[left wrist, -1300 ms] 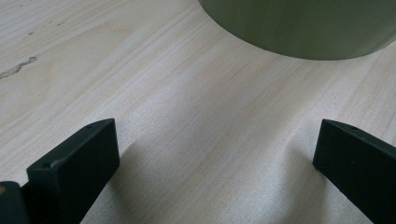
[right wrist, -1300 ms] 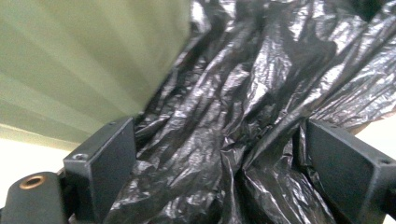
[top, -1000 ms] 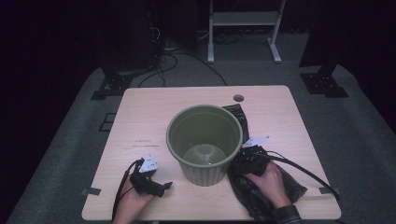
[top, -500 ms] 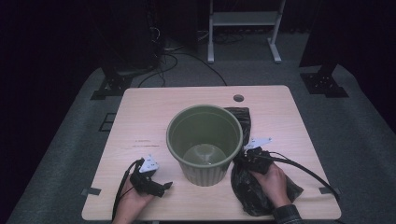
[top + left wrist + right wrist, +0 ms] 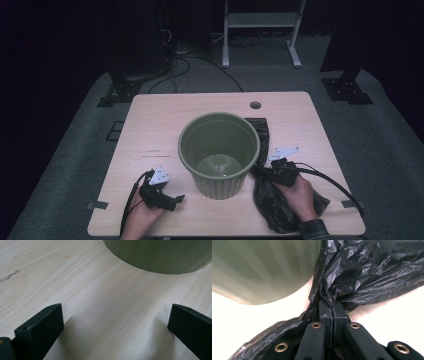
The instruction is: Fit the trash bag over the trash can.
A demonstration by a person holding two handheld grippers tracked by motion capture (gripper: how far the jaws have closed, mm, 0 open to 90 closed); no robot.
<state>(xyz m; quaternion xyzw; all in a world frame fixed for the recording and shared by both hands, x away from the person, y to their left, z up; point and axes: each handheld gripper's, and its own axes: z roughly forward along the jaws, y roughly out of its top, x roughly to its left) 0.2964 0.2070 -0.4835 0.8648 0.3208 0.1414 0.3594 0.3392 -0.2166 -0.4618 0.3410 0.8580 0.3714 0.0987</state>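
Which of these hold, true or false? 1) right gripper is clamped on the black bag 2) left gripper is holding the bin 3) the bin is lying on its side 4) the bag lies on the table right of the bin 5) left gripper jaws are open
1) True. The right gripper has its jaws shut on a gathered fold of the black plastic bag.
2) False. The left gripper sits over bare table, short of the green bin.
3) False. The bin stands upright, mouth up.
4) True. The bag lies beside the bin on its right.
5) True. The jaws stand wide apart with only wood between them.
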